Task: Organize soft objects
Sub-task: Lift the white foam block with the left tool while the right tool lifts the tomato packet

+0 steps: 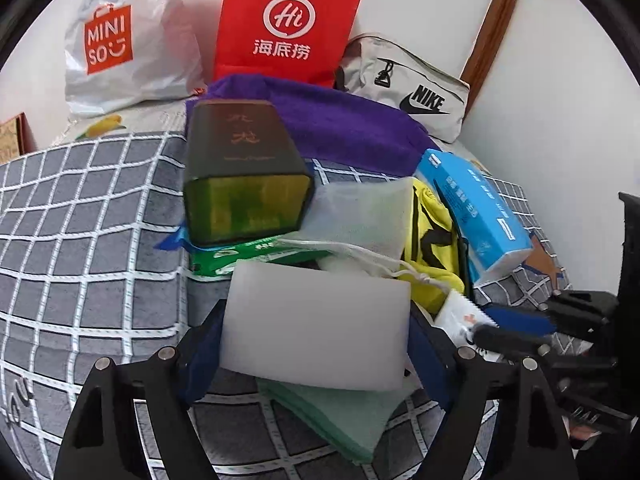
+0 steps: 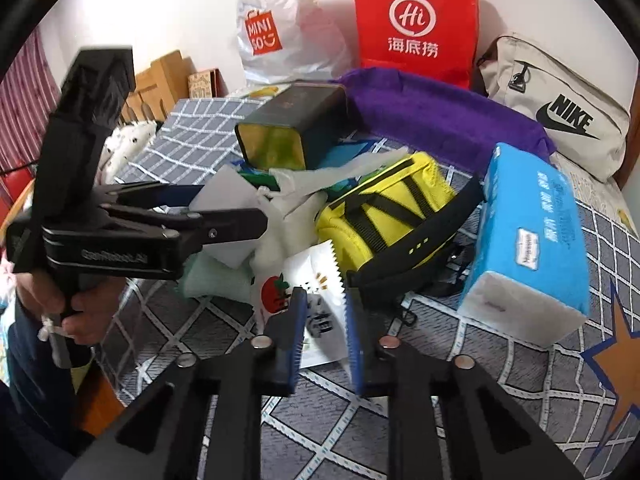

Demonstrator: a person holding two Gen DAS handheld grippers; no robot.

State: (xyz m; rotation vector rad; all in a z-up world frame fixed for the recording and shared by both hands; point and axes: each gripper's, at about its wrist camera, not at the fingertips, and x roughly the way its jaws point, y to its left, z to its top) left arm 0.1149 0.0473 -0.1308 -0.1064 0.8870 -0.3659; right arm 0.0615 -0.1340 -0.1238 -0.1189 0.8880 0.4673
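Left wrist view: left gripper (image 1: 316,340) straddles white foam block (image 1: 316,320) atop green cloth (image 1: 340,412), contact unclear. Right gripper (image 2: 322,316) pinches white sachet (image 2: 316,292); yellow pouch (image 2: 384,208) at one o'clock.

Open checked grey bedcover (image 1: 88,216) from 7 to 10 o'clock of the pile: free passage there. Blocked at 12 by dark green rectangular tin (image 1: 244,168) lying on its side, with rolled purple towel (image 1: 340,128) behind. Blocked at 2 by blue tissue pack (image 2: 532,232) and yellow fabric pouch with black straps (image 2: 392,208). Far edge walled by white plastic shopping bag (image 1: 124,36), red paper bag (image 1: 284,20), grey canvas bag (image 1: 412,88).
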